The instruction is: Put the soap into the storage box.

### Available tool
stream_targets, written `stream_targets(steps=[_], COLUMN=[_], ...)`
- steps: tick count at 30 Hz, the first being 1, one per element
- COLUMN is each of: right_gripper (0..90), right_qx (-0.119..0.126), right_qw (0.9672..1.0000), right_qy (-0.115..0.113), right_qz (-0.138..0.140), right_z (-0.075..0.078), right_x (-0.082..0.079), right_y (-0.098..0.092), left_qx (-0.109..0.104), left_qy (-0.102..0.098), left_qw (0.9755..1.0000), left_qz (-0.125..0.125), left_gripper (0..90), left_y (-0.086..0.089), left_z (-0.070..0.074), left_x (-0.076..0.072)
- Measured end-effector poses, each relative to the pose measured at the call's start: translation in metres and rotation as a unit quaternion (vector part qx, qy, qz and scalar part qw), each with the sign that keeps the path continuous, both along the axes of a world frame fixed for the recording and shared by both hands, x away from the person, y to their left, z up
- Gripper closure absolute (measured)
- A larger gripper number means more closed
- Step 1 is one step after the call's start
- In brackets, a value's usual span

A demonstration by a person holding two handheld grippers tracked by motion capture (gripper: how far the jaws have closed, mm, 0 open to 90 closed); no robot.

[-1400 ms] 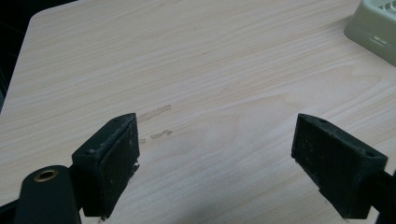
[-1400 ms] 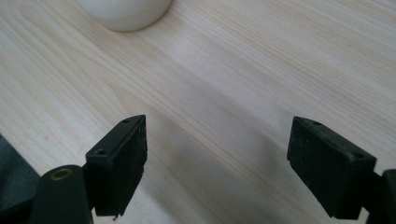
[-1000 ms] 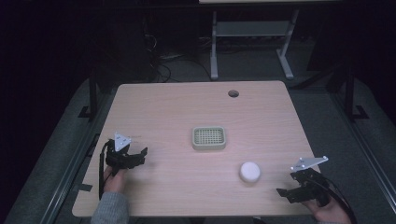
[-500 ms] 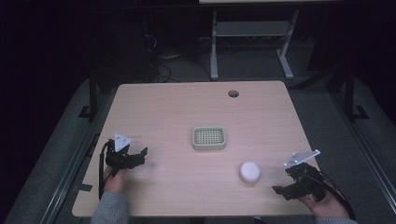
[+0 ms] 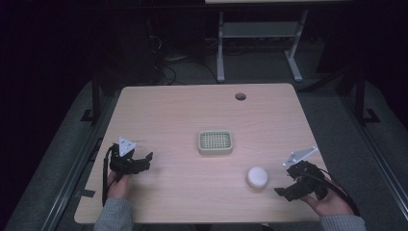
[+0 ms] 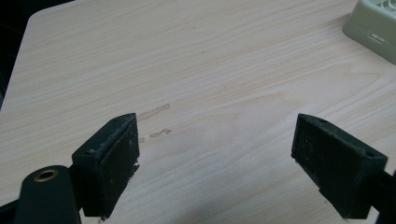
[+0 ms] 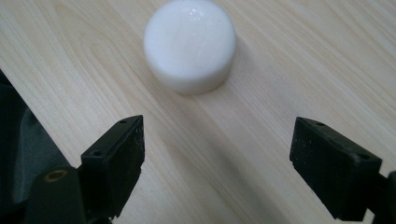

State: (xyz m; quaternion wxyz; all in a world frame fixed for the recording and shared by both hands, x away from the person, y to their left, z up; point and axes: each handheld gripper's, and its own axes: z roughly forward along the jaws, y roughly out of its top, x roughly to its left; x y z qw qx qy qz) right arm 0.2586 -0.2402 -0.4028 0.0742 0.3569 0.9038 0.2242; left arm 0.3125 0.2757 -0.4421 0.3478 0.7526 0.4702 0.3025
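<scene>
Dark room, wood table [image 5: 183,115]. My right tongs [image 7: 215,168] spread wide, white soap [image 7: 189,44] at 12 o'clock. Left tongs [image 6: 215,168] spread, empty. Next, I think: reach, pinch soap.

We see a light wood-grain table [image 5: 192,110] with rounded corners; near its far edge we note a small dark round hole [image 5: 240,96]; at its centre lies a pale green rectangular tray [image 5: 215,142] with a gridded top, flat on the surface; nearer the front right lies a white round puck [image 5: 257,176], flat side down, well apart from the tray; in the left gripper view we see faint tape marks [image 6: 156,112] on the bare wood, and a corner of the tray at upper right.
</scene>
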Motion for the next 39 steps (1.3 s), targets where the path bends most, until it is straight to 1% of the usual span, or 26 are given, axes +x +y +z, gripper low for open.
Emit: stream_targets(steps=[13, 22, 26, 31, 39], right_gripper=[17.3, 17.2, 17.3, 17.2, 17.1], right_qx=[-0.011, -0.016, -0.02, -0.023, -0.031], right_qw=[0.9997, 0.9992, 0.9989, 0.9984, 0.9973], right_qy=[0.005, 0.009, 0.011, 0.012, 0.021], right_qz=[0.023, 0.035, 0.04, 0.051, 0.063], right_z=[0.007, 0.008, 0.009, 0.009, 0.005], right_x=[0.01, 0.015, 0.019, 0.024, 0.032], right_y=[0.015, 0.025, 0.031, 0.038, 0.049], left_qx=[-0.001, 0.002, 0.0, -0.003, -0.004], left_qy=[0.001, 0.002, 0.002, 0.001, 0.001], left_qw=[1.0, 1.0, 1.0, 1.0, 1.0], left_qz=[0.0, 0.0, 0.001, 0.002, 0.002], left_gripper=[14.8, 14.9, 14.8, 14.8, 14.8], left_y=[-0.001, 0.0, 0.0, 0.001, 0.001], left_z=[0.0, 0.0, 0.0, 0.0, -0.001], left_x=[0.0, 0.0, 0.001, 0.001, 0.001])
